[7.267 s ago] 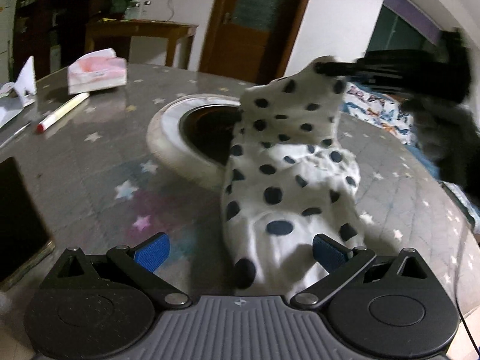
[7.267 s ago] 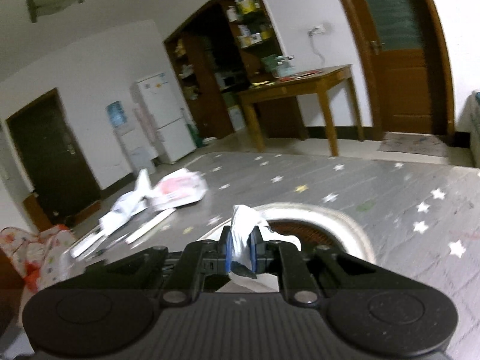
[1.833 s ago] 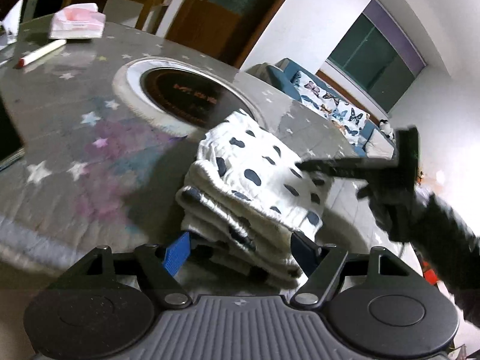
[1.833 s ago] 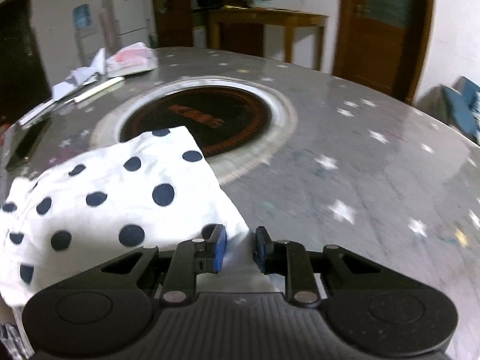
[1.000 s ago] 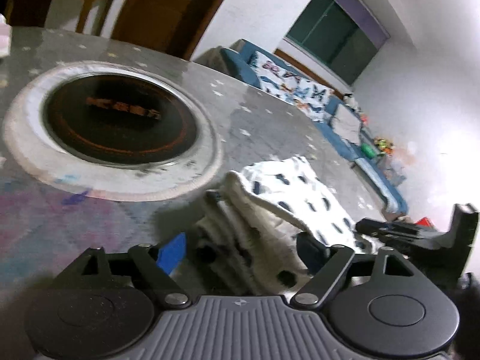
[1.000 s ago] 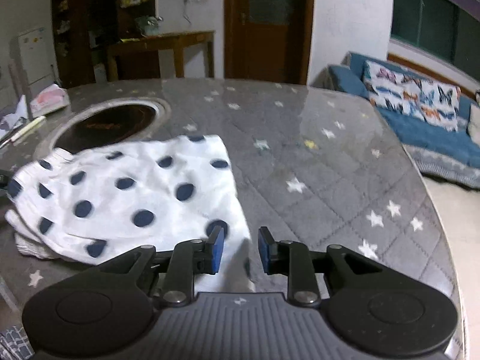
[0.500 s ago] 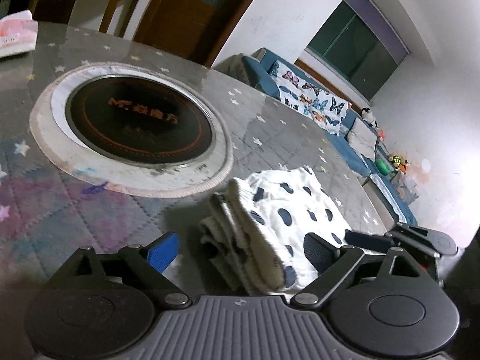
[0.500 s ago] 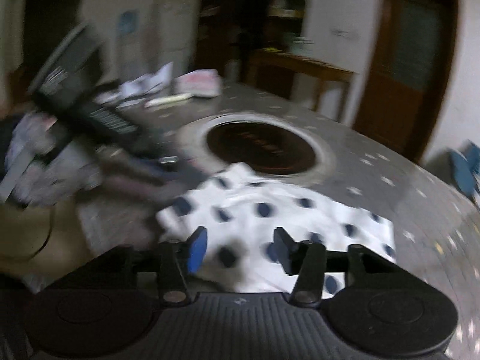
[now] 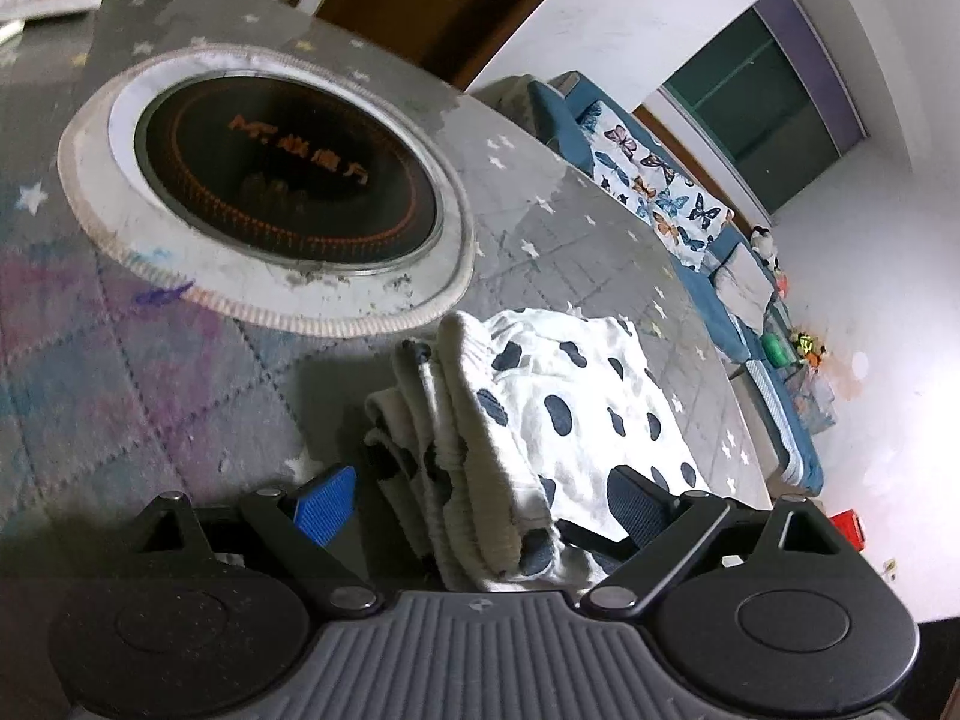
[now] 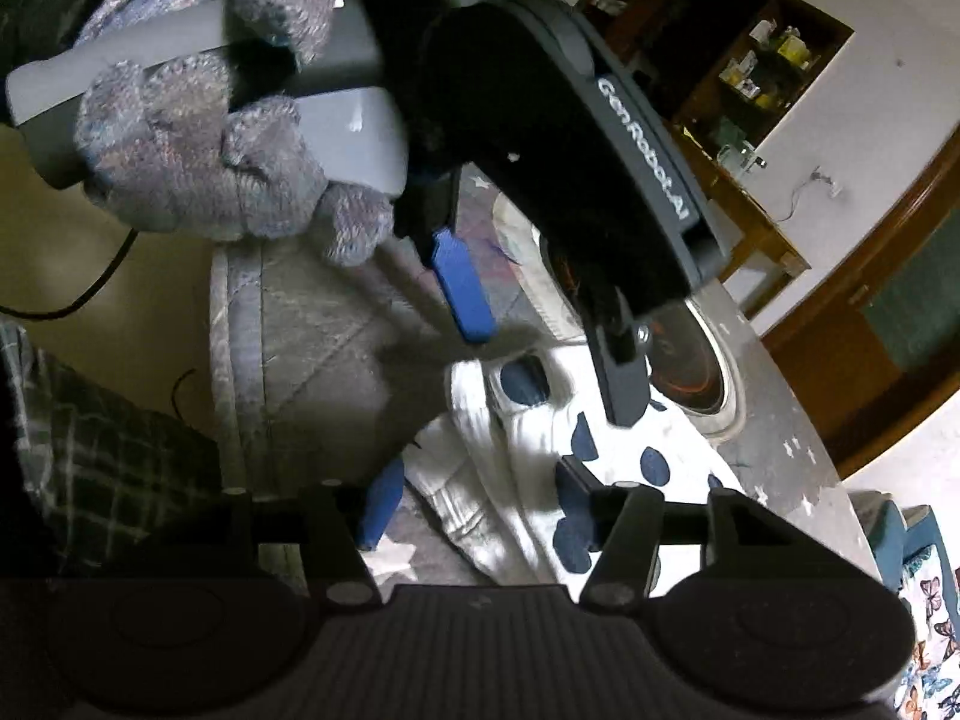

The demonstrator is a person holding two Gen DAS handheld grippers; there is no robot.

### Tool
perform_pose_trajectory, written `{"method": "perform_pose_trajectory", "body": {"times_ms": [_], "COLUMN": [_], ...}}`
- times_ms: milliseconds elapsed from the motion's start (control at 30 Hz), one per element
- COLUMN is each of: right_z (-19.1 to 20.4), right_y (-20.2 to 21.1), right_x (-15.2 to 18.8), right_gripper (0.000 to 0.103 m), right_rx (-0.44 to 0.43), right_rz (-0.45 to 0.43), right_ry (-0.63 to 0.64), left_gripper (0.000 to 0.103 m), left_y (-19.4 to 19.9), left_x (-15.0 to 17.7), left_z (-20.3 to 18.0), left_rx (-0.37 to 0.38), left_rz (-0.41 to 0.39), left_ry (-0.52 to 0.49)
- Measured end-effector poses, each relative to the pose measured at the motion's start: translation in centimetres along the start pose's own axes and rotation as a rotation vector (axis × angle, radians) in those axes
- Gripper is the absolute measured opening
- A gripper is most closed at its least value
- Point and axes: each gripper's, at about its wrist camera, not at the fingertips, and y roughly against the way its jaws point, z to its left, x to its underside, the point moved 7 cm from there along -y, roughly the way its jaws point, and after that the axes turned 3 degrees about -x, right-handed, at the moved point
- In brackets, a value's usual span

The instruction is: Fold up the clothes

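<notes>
A white garment with dark blue dots [image 9: 558, 414] lies folded in a thick stack on the grey star-patterned table [image 9: 150, 372]. My left gripper [image 9: 480, 501] is open, its blue pads on either side of the stack's near folded edge. In the right wrist view my right gripper [image 10: 474, 507] is open over the same garment [image 10: 528, 438], from the opposite side. The left gripper [image 10: 540, 354] shows there too, held by a gloved hand [image 10: 216, 138], its fingers pointing down at the cloth.
A round black cooktop with a white ring [image 9: 276, 192] is set in the table just beyond the garment. A blue sofa with butterfly cushions [image 9: 672, 204] stands past the table's far edge. A wooden side table and shelves [image 10: 750, 138] stand by the wall.
The right gripper has let go of the garment, opened wide and swung round to face the left gripper. The left gripper has moved closer over the folded edge.
</notes>
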Motion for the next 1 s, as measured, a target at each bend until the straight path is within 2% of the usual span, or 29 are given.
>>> {"method": "perform_pose_trajectory", "body": {"times_ms": [67, 233, 367, 600, 700, 733, 1000], "right_z": [-0.2, -2.1, -3.9, -5.7, -5.4, -5.2, -5.3], "right_y": [0.1, 1.6, 3.1, 3.4, 3.4, 3.5, 3.6], "right_x": [-0.1, -0.7, -0.8, -0.7, -0.6, -0.5, 0.0], "right_gripper": [0.042, 0.028, 0.025, 0.023, 0.022, 0.022, 0.022], "right_rx": [-0.007, -0.031, -0.049, -0.068, -0.070, -0.069, -0.084], "right_rz": [-0.008, -0.078, -0.126, -0.157, -0.163, -0.166, -0.176], "right_ry": [-0.031, -0.179, -0.303, -0.404, -0.407, -0.410, -0.454], "left_gripper": [0.093, 0.093, 0.095, 0.095, 0.093, 0.091, 0.041], "left_y": [-0.2, -0.5, -0.6, -1.2, -1.8, -2.0, -3.4], "left_x": [0.2, 0.3, 0.3, 0.6, 0.3, 0.2, 0.3], "left_z": [0.1, 0.4, 0.5, 0.3, 0.2, 0.2, 1.2], "left_rx": [0.008, 0.030, 0.051, 0.099, 0.113, 0.121, 0.130], "left_rz": [0.012, 0.023, 0.024, 0.027, 0.023, 0.025, 0.034], "left_ry": [0.029, 0.102, 0.170, 0.291, 0.327, 0.342, 0.421]}}
